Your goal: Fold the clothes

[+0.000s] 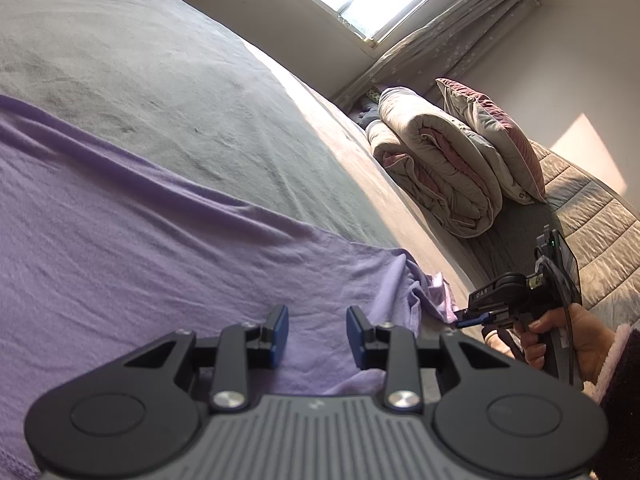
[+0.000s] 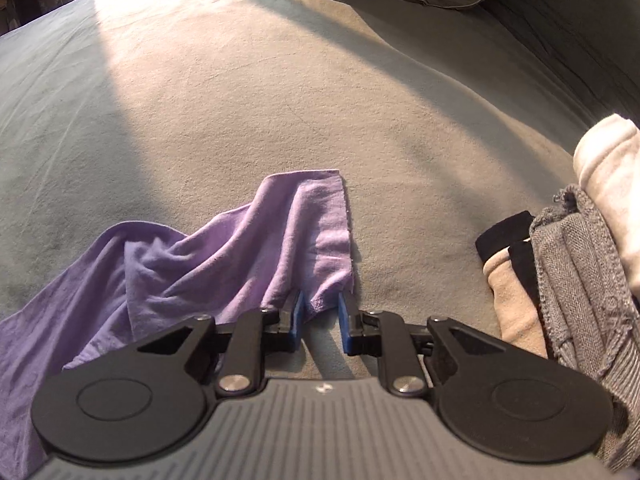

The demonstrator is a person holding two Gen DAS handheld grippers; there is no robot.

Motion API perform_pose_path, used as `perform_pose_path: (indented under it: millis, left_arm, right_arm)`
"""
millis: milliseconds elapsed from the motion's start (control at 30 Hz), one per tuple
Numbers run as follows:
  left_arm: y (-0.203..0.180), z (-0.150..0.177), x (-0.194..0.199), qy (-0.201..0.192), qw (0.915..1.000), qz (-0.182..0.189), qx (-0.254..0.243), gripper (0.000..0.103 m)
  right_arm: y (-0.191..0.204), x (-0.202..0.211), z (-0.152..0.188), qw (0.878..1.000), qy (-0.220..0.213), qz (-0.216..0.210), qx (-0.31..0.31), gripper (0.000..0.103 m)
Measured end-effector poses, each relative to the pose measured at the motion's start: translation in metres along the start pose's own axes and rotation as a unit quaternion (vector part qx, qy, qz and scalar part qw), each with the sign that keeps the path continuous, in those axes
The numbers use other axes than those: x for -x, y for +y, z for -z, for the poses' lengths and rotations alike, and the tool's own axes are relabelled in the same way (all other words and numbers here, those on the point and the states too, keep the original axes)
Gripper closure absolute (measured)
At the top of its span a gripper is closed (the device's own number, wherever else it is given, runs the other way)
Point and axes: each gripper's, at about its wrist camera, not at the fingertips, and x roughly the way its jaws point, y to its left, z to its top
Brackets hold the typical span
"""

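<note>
Purple garment (image 1: 160, 240): lying on grey bed (image 1: 160, 60). Left gripper (image 1: 317, 334): hovering spread above it. Right gripper (image 2: 320, 306): standing spread, sleeve (image 2: 316, 240) edge sitting loose between the pads. Folded clothes (image 2: 568, 272): lying at three o'clock.

One purple garment (image 1: 120, 220) — two grippers — one folded quilt (image 1: 436, 168).

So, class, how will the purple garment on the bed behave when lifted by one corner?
Probably floppy: the purple garment already lies in soft folds. Likely light: it looks thin. It may drag on the fuzzy bed cover.
</note>
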Motion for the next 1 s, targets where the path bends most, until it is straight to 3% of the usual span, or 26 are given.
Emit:
perform_pose_path:
  millis: [133, 333, 467, 567, 600, 633, 867, 967, 1000]
  left_arm:
    - [0.000, 0.000, 0.000, 0.000, 1.0000, 0.000, 0.001, 0.071]
    - [0.000, -0.001, -0.001, 0.000, 1.0000, -0.001, 0.000, 0.071]
    - [0.000, -0.001, -0.001, 0.000, 1.0000, -0.001, 0.000, 0.071]
    - [-0.001, -0.001, -0.001, 0.000, 1.0000, -0.002, -0.002, 0.071]
    - [-0.001, -0.001, -0.001, 0.000, 1.0000, -0.002, -0.003, 0.071]
    - [-0.001, -0.001, -0.001, 0.000, 1.0000, -0.002, -0.004, 0.071]
    - [-0.003, 0.000, -0.002, 0.000, 0.9999, -0.007, -0.013, 0.071]
    - [-0.004, 0.001, -0.002, -0.001, 0.9998, -0.009, -0.018, 0.071]
    - [-0.004, 0.001, -0.002, -0.001, 0.9998, -0.009, -0.019, 0.071]
  right_arm:
    - [0.010, 0.003, -0.005, 0.998, -0.004, 0.045, 0.047, 0.102]
    - [-0.006, -0.004, -0.013, 0.990, -0.002, 0.117, 0.076, 0.102]
    - [-0.020, -0.005, -0.015, 0.993, 0.000, 0.098, 0.065, 0.100]
    - [-0.023, 0.000, -0.019, 0.994, -0.024, 0.086, 0.064, 0.076]
    - [-0.023, 0.002, -0.021, 0.994, -0.037, 0.081, 0.066, 0.059]
    - [-0.021, 0.004, -0.024, 0.994, -0.050, 0.074, 0.066, 0.055]
    - [-0.013, -0.017, -0.036, 0.993, -0.092, 0.046, 0.057, 0.057]
    - [-0.019, -0.023, -0.031, 0.994, -0.094, 0.024, 0.042, 0.076]
    - [-0.018, -0.024, -0.030, 0.994, -0.100, 0.020, 0.042, 0.092]
